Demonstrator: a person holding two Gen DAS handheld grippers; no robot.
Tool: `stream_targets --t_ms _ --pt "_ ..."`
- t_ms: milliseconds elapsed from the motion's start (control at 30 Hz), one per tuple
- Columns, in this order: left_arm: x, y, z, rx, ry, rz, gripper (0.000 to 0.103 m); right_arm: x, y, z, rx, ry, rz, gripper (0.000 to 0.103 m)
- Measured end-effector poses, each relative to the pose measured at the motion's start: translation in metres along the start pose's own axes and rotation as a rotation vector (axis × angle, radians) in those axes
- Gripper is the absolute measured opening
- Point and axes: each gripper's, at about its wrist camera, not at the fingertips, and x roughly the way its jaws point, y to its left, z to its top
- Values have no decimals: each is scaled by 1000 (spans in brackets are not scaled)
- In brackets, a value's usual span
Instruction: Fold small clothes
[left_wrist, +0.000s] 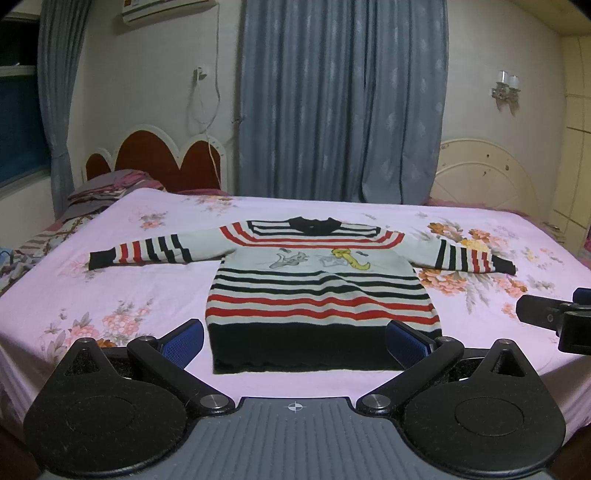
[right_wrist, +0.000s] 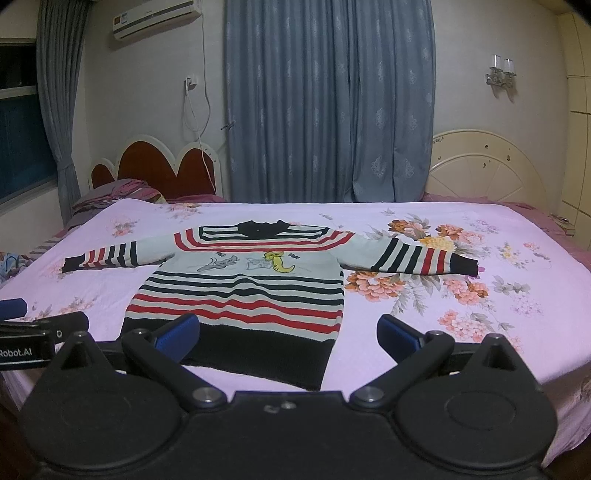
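A small striped sweater (left_wrist: 317, 291), white with red and black bands, a black hem and a cartoon print, lies flat and face up on the pink floral bedsheet (left_wrist: 122, 291), both sleeves spread out sideways. It also shows in the right wrist view (right_wrist: 240, 295). My left gripper (left_wrist: 295, 341) is open and empty, hovering in front of the sweater's black hem. My right gripper (right_wrist: 288, 334) is open and empty, in front of the hem's right corner. The right gripper also shows at the right edge of the left wrist view (left_wrist: 554, 317).
The bed (right_wrist: 517, 295) fills the view, with pillows and folded bedding (left_wrist: 107, 188) at the far left by a red headboard (left_wrist: 159, 158). A cream headboard (left_wrist: 487, 177) stands at the far right. Blue curtains (left_wrist: 340, 99) hang behind.
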Motion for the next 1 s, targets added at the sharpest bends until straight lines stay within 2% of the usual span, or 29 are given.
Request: stream_targets --t_ms 1000 --pt "0 -2 -5 -1 2 7 103 0 1 0 2 0 4 102"
